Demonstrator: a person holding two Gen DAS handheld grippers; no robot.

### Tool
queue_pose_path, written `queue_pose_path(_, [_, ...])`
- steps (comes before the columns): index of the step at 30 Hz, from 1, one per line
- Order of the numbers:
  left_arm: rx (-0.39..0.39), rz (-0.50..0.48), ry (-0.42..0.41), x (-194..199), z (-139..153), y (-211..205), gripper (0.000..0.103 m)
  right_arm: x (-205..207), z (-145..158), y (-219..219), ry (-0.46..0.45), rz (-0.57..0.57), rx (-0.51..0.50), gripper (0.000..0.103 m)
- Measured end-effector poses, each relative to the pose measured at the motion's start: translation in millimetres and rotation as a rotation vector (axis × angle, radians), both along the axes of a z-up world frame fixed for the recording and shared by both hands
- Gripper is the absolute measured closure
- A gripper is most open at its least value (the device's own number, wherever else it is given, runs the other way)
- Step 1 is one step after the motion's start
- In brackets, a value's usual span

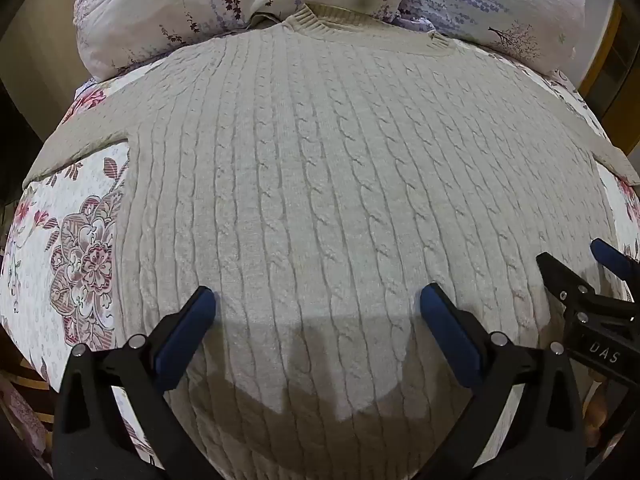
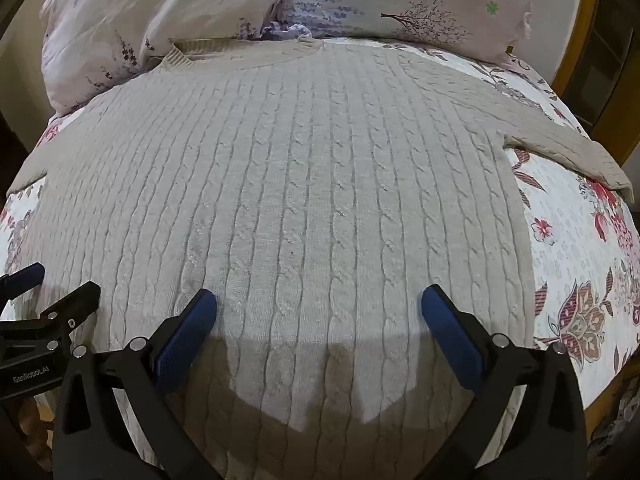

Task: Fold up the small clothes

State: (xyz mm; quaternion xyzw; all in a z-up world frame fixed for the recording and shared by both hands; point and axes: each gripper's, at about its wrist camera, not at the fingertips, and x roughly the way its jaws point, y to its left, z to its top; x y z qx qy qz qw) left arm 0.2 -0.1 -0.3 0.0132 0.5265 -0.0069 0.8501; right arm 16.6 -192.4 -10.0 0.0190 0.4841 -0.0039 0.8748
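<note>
A cream cable-knit sweater (image 1: 320, 184) lies flat and face up on the floral bed quilt (image 1: 60, 240), collar (image 1: 320, 20) at the far end by the pillows, sleeves spread to both sides. It fills the right wrist view too (image 2: 300, 184). My left gripper (image 1: 318, 300) is open, hovering over the sweater's lower part with nothing between its blue pads. My right gripper (image 2: 319, 300) is open over the lower hem area, empty. The right gripper also shows at the right edge of the left wrist view (image 1: 576, 260). The left gripper shows at the left edge of the right wrist view (image 2: 60, 284).
Two floral pillows (image 1: 248, 4) lie at the head of the bed, touching the collar; they also show in the right wrist view (image 2: 400, 4). The quilt (image 2: 580, 260) shows bare on both sides of the sweater. A wooden bed frame (image 2: 576, 40) runs along the right.
</note>
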Motion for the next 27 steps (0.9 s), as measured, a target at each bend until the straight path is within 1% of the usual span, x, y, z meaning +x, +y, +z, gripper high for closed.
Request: queue_pose_path(27, [0.001, 0.000, -0.004, -0.1, 0.1, 0.0, 0.002, -1.1, 2.2, -0.9, -0.009, -0.001, 0.000, 0.001])
